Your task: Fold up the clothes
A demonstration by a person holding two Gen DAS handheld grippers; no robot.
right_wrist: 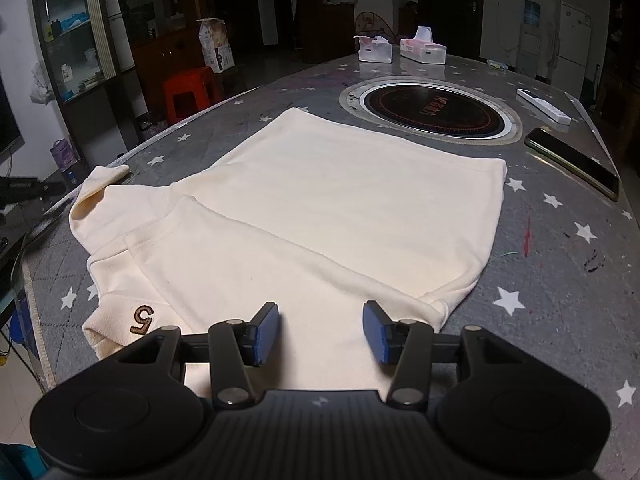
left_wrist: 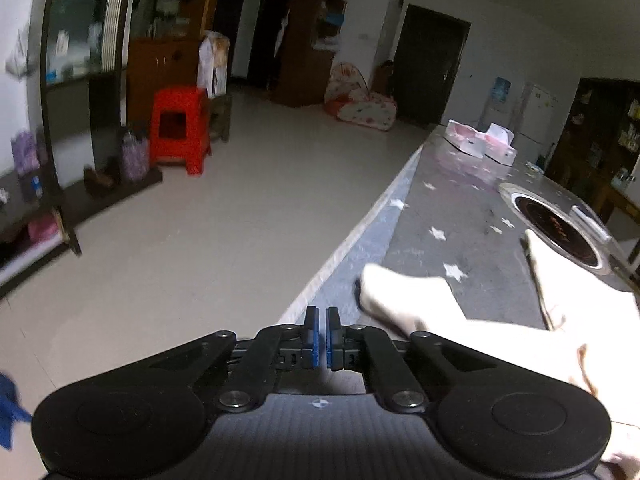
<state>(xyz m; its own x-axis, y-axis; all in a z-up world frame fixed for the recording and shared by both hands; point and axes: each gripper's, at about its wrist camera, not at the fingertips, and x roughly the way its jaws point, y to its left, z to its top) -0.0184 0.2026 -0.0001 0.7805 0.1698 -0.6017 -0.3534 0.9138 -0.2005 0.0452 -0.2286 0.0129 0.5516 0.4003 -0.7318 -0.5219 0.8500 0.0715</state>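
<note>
Ribbed black housing and two round pivot discs fill the foreground of both wrist views. Ahead of my right gripper (right_wrist: 321, 332) the blue-padded jaws stand spread, nothing pinched between them; they hover over the near edge of the cream shirt (right_wrist: 304, 216). That shirt is soft knit cloth, lying flat on the table (right_wrist: 560, 304), one short sleeve folded across the body and a brown embroidered "5" (right_wrist: 143, 319) to the left of my left pad. Beyond the shirt sits a round black hob (right_wrist: 434, 110) ringed in pale metal, set flush in the grey, star-printed tabletop. Right of it lie a flat white remote (right_wrist: 543, 106) and a dark glossy phone (right_wrist: 572, 162); two white tissue boxes (right_wrist: 402, 49) stand at the far edge.

My left gripper (left_wrist: 321, 338) has its blue pads pressed together with no cloth visible between them. It points past the table's edge toward the pale floor and a red plastic stool (left_wrist: 180, 128); the shirt's sleeve (left_wrist: 404, 300) lies just to its right.
</note>
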